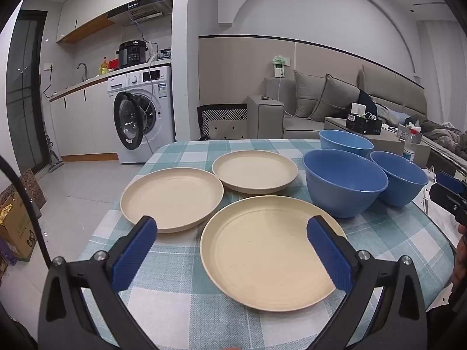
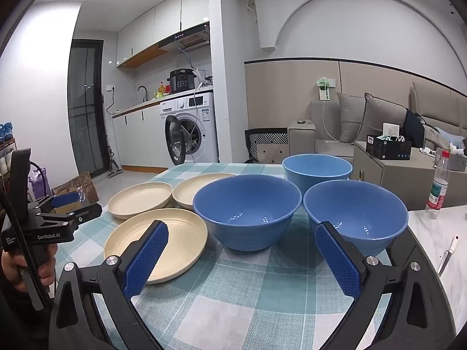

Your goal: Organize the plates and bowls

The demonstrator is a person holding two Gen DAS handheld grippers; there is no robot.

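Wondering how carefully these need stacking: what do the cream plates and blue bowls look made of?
Cream plates: probably matte, speckled plastic or wheat-straw composite, no glaze shine. Blue bowls: smooth, semi-gloss, small light reflections inside; plastic or melamine likely, glazed ceramic not excluded.

The right gripper (image 2: 240, 258) is held above the checked tablecloth (image 2: 233, 291), jaws spread wide with nothing between the blue pads (image 2: 146, 259). Three blue bowls (image 2: 246, 204) occupy the 12 to 2 o'clock sector, and three cream plates (image 2: 175, 233) lie at 10 to 11 o'clock. At 9 o'clock, a hand (image 2: 17, 268) grips the left gripper (image 2: 65, 199).
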